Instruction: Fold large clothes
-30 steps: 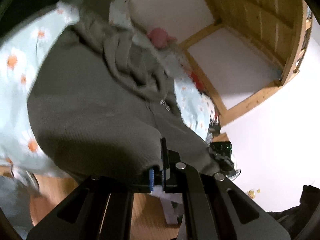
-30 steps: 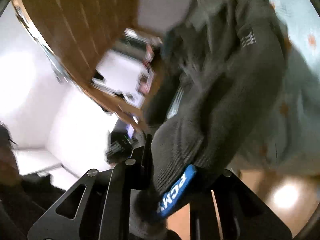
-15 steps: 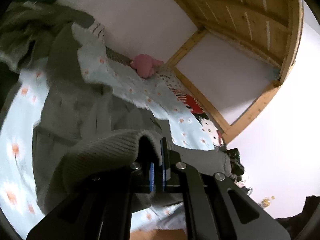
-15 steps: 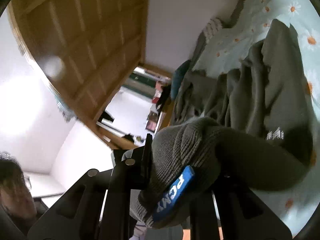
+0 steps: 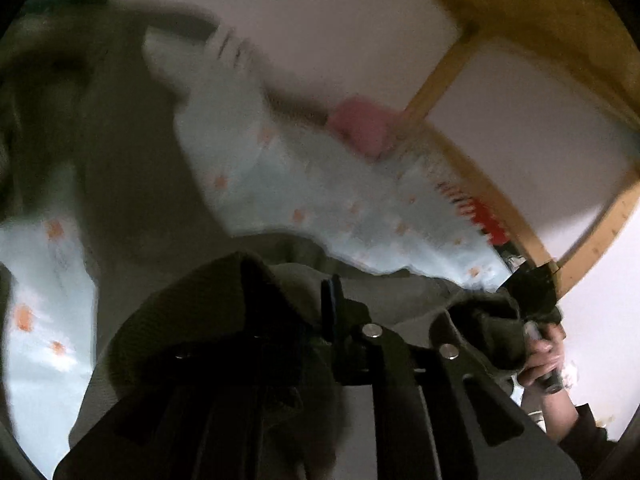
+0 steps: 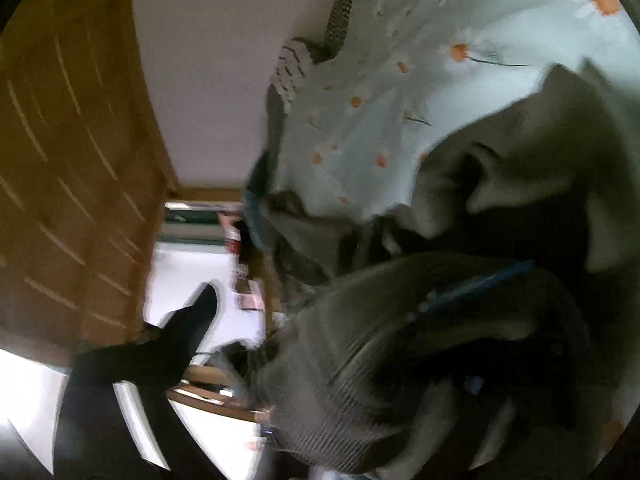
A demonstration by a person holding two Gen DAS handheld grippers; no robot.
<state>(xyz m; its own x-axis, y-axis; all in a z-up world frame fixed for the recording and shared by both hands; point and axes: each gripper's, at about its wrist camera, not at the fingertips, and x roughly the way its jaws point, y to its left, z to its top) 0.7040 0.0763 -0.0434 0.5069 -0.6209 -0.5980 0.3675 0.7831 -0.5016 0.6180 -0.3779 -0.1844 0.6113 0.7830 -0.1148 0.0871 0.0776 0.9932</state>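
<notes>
Olive-grey ribbed knit sweater (image 5: 132, 184) spread over pale blue daisy-print bedsheet (image 5: 280, 184), left claw (image 5: 320, 308) clamped on bunched hem, blurry pink plush toy (image 5: 360, 124) by wall, right claw (image 6: 460, 344) buried in ribbed hem, grip state unclear.

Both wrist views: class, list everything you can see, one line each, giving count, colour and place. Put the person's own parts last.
Sweater: one, olive-grey knit, spread over the bed, edge bunched at both grippers.
Bedsheet: one, pale blue with orange-centred daisies, under the sweater.
Soft toy: one, pink, blurred, far end of the bed by the wall.
Bed frame: one, light wood, behind the bed.
Wooden panel: one, brown, left of the right wrist view.
Left gripper: one, black, shut on the sweater.
Right gripper: one, black, buried in knit; jaws hidden.
Hand: one, bare, holding the right gripper's handle.
</notes>
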